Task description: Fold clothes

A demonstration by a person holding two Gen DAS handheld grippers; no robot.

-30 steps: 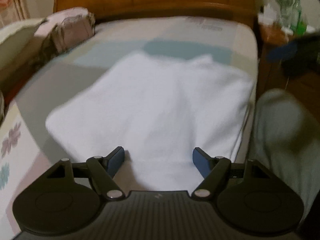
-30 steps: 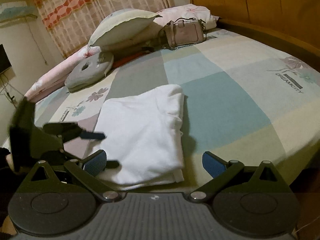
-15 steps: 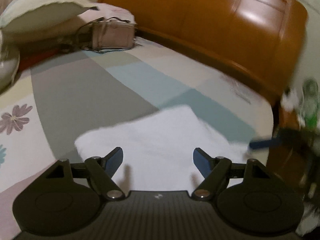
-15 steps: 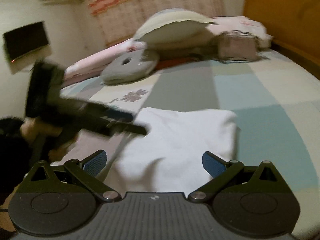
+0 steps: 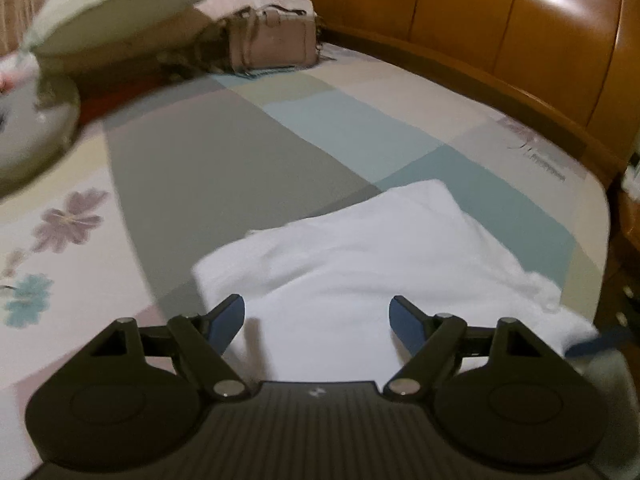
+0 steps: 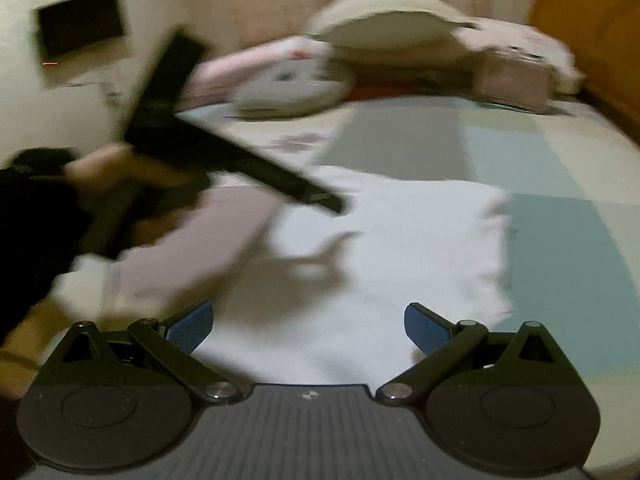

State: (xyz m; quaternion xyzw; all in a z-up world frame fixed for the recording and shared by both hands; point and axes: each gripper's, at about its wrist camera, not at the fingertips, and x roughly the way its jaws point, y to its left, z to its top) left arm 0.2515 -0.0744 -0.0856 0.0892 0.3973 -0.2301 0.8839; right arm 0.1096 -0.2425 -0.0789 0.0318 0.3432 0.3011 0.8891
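Note:
A folded white garment (image 5: 380, 248) lies flat on the patchwork bedsheet (image 5: 224, 168) near the bed's edge. My left gripper (image 5: 317, 304) hovers over the garment's near edge, its jaws wide and opening, with nothing between the blue pads. From the other side, my right gripper (image 6: 308, 308) stands open over the same white garment (image 6: 400, 240), also empty. In the right wrist view a hand (image 6: 120, 172) holds the blurred black left gripper (image 6: 320, 198) above the garment's left part. A blue fingertip (image 5: 600, 342) of the right gripper shows at the left wrist view's right edge.
Pillows (image 5: 120, 4), a pink handbag (image 5: 272, 40) and a round grey cushion (image 6: 292, 92) lie at the head of the bed. A wooden headboard (image 5: 500, 20) runs along the far side. The bed's edge (image 5: 600, 240) drops off at the right. A dark screen (image 6: 80, 20) hangs on the wall.
Both views have swung and rolled toward the pillows. The left gripper has come up over the garment's left part in the right wrist view. The garment lies as before.

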